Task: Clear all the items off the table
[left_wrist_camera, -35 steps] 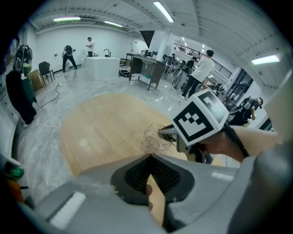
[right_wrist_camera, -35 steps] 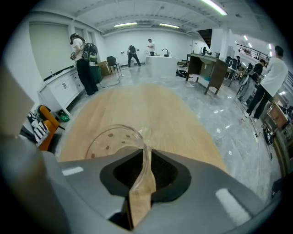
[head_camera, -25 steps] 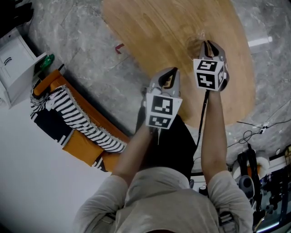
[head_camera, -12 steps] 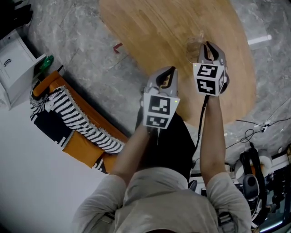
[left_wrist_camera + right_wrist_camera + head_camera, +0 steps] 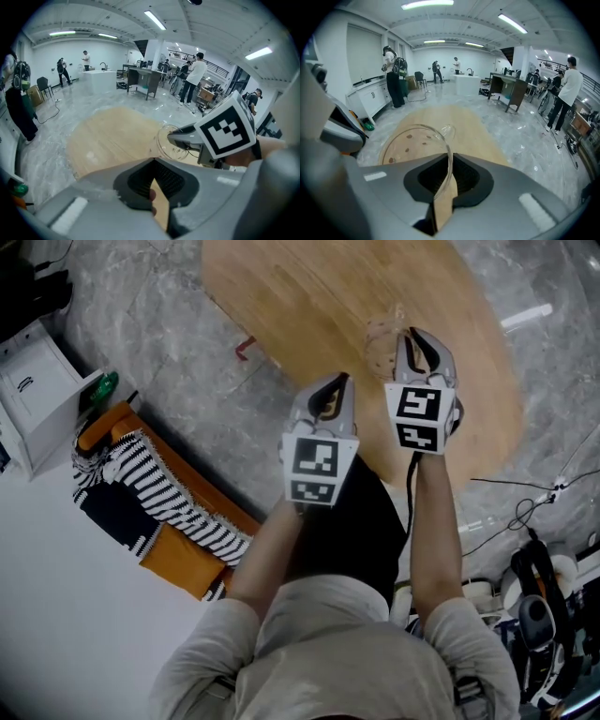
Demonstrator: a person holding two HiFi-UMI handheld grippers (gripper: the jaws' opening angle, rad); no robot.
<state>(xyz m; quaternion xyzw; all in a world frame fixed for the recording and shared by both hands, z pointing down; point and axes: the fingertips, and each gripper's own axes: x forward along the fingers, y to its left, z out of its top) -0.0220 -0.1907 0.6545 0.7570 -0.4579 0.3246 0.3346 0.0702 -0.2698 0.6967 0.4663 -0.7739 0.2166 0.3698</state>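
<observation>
A clear glass jug with a small spout sits over the round wooden table. My right gripper is shut on its rim. In the right gripper view the glass wall runs between the jaws of my right gripper, and brown specks show on the base. I cannot tell whether the jug touches the table. My left gripper hovers at the table's near edge, just left of the right one. It is shut with nothing in it. From the left gripper view the jug appears on the right.
On the marble floor to the left are an orange seat with a striped blanket, a white cabinet and a green bottle. Cables and gear lie at lower right. Several people stand far off in the hall.
Both grippers have drifted a little left and farther over the table. The jug moved along in the right gripper.
</observation>
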